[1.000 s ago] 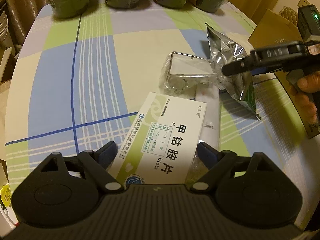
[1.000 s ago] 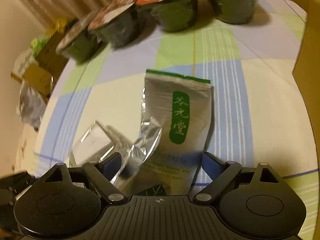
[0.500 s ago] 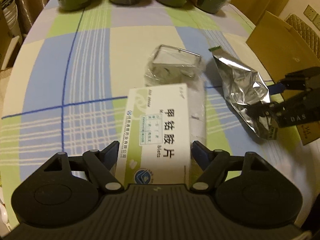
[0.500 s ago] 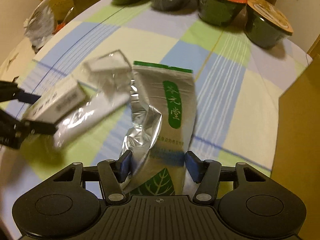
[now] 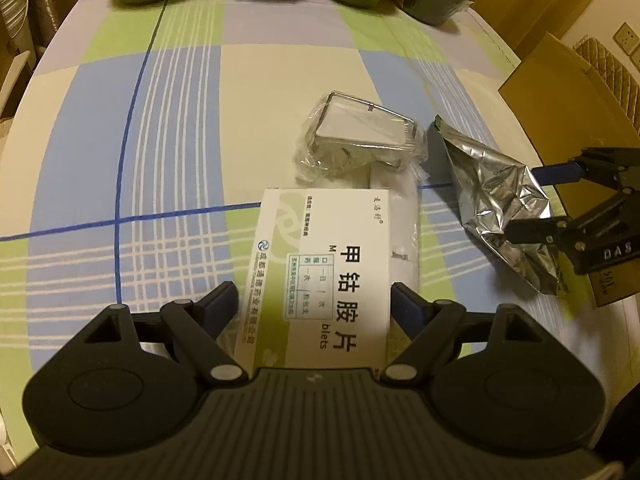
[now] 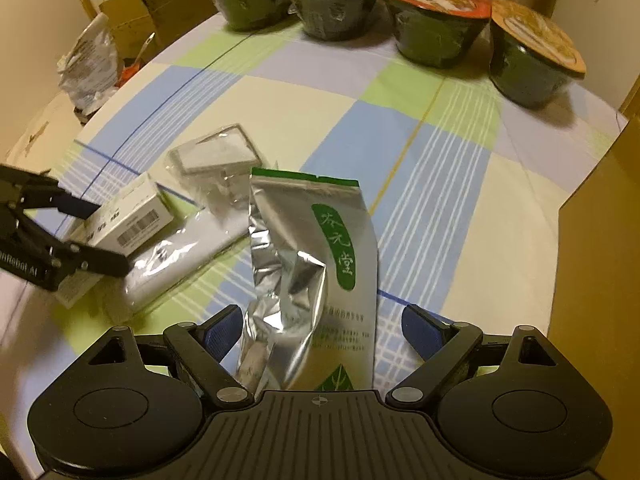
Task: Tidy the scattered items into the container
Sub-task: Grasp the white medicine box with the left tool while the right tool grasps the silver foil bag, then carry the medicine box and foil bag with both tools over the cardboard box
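A white and green medicine box lies between the fingers of my left gripper, whose pads press its two long sides. In the right wrist view the left gripper clamps the same box. A crumpled silver pouch with a green label sits between the fingers of my right gripper, which is open, with a gap at the right pad. The left wrist view shows the right gripper straddling the pouch. The brown cardboard box stands on the right.
A clear bag holding a metal-framed item and a white wrapped packet lie beside the medicine box. Several lidded noodle bowls line the table's far edge. The cardboard box wall rises close on the right.
The left fingers have closed in onto the medicine box. The right gripper swung toward the cardboard box, narrowed on the pouch half a second ago, and stands wider now.
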Available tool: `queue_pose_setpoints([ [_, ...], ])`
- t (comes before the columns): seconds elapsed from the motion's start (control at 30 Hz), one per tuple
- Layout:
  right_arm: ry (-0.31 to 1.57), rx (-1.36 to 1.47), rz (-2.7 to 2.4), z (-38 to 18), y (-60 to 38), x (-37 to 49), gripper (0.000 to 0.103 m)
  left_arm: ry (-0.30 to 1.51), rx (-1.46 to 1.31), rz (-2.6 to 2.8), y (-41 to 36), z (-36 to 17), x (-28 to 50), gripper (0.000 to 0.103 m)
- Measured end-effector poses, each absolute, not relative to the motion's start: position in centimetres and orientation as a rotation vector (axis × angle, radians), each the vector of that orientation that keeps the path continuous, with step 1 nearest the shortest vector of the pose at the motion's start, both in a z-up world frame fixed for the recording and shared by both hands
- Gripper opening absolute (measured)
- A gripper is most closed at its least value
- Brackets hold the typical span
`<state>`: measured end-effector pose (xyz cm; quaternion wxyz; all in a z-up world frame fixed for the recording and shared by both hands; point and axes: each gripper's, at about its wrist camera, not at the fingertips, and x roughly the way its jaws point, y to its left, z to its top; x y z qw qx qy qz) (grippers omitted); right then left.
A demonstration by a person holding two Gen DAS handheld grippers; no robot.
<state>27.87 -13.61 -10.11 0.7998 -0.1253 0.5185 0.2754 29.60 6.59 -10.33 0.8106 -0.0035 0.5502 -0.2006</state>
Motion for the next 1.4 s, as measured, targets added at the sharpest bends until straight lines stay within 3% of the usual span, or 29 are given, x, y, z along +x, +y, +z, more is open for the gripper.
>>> queue_pose_setpoints([
  [0.1,1.155,-0.198,0.590,-10.6,-13.9,28.8,0.092,1.173,-0.012,-0.437,6.5,-10.3,29.6,0.071],
  [0.2,1.183,-0.148,0.587,-11.0,-14.1,29.2,0.091,1.166,-0.001,-0.433,6.3,-10.1,29.3,0.070],
  [0.23,1.184,-0.137,0.582,-11.0,-14.2,29.2,0.076,1.159,0.006,-0.431,6.2,-10.0,29.1,0.069],
  [0.3,1.188,-0.141,0.569,-11.1,-14.2,29.0,0.063,1.144,0.011,-0.426,6.0,-9.8,28.5,0.069],
  [0.33,1.184,-0.151,0.560,-11.0,-14.2,28.8,0.051,1.137,0.008,-0.423,6.0,-9.6,28.2,0.069],
  [0.57,1.158,-0.273,0.595,-9.8,-13.7,26.2,0.041,1.100,-0.039,-0.412,5.9,-8.3,25.3,0.069],
  [0.83,1.162,-0.300,0.656,-8.4,-14.3,22.7,0.042,1.081,-0.026,-0.416,5.4,-6.8,22.8,0.069],
  [0.9,1.149,-0.303,0.645,-8.2,-14.3,22.3,0.068,1.079,-0.024,-0.411,5.5,-6.7,22.6,0.069],
  [0.93,1.139,-0.303,0.643,-8.1,-14.1,22.1,0.095,1.078,-0.028,-0.410,5.5,-6.7,22.5,0.069],
  [0.97,1.122,-0.306,0.646,-8.1,-13.9,21.8,0.097,1.077,-0.031,-0.410,5.6,-6.7,22.4,0.069],
  [1.33,1.116,-0.443,0.635,-12.1,-10.3,22.4,0.097,1.081,-0.031,-0.410,5.7,-7.7,22.3,0.069],
  [1.4,1.115,-0.478,0.635,-13.0,-10.2,22.3,0.086,1.083,-0.023,-0.407,5.6,-7.9,22.3,0.069],
])
